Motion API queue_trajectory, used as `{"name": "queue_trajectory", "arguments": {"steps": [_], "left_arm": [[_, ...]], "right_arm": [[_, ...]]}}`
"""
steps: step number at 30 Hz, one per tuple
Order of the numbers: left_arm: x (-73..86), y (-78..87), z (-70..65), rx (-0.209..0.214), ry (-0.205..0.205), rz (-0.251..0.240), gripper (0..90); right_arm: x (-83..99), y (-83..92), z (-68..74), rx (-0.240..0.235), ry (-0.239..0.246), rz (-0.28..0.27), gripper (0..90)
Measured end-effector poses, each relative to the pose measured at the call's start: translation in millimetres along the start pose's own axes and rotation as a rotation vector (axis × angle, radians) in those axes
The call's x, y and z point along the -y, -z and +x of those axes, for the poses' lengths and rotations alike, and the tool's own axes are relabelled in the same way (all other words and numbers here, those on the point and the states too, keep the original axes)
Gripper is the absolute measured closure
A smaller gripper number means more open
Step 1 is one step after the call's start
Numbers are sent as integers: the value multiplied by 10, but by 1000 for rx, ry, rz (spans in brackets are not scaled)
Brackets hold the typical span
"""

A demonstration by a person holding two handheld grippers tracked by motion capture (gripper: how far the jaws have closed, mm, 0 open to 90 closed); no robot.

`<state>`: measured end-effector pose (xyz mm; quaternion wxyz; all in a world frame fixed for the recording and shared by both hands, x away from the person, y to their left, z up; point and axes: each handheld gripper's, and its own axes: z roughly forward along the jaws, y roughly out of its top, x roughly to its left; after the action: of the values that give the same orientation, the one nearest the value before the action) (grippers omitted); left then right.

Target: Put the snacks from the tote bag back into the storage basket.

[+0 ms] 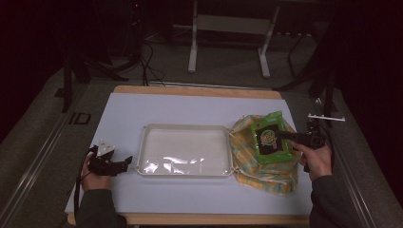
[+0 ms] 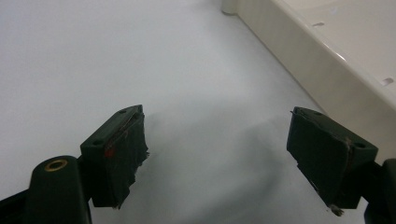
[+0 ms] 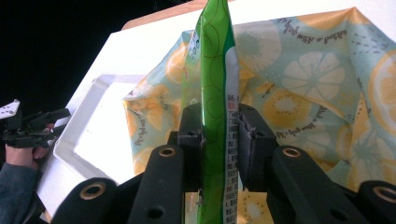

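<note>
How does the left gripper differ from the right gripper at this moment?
The left gripper has its jaws wide apart with nothing between them; the right gripper is shut on a green packet. The left gripper sits low over the white table beside the tray; the right gripper is over the fruit-print bag. Both have black jaws and are hand-held.

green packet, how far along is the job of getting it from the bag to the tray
Done: the right tongs are shut on the green packet, above the fruit-print bag. In hand: lifting it clear. Left: the white tray holds nothing yet, and the left tongs sit open beside it.
</note>
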<state>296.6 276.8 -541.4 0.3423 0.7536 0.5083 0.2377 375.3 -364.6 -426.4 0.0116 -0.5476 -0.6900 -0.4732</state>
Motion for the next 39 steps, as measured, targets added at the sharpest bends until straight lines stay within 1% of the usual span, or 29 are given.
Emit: {"name": "queue_trajectory", "arguments": {"steps": [3,7,8,11,13,24,25,28,39], "left_arm": [[0,-1,0,0,0,0,201],[0,-1,0,0,0,0,201],[0,-1,0,0,0,0,201],[0,-1,0,0,0,0,201],[0,0,0,0,0,0,201],[0,-1,0,1,0,0,201],[0,-1,0,0,0,0,201],[0,0,0,0,0,0,201],[0,-1,0,1,0,1,201]], "right_arm": [[-11,14,12,1,7,2,734],[-33,27,38,1,26,18,734],[-48,27,54,3,38,23,734],[-65,32,73,3,45,28,734],[-90,35,99,8,60,33,734],[-175,37,193,23,100,61,734],[-187,27,209,28,110,74,734],[-205,16,234,33,125,87,734],[-280,11,335,47,168,110,734]]}}
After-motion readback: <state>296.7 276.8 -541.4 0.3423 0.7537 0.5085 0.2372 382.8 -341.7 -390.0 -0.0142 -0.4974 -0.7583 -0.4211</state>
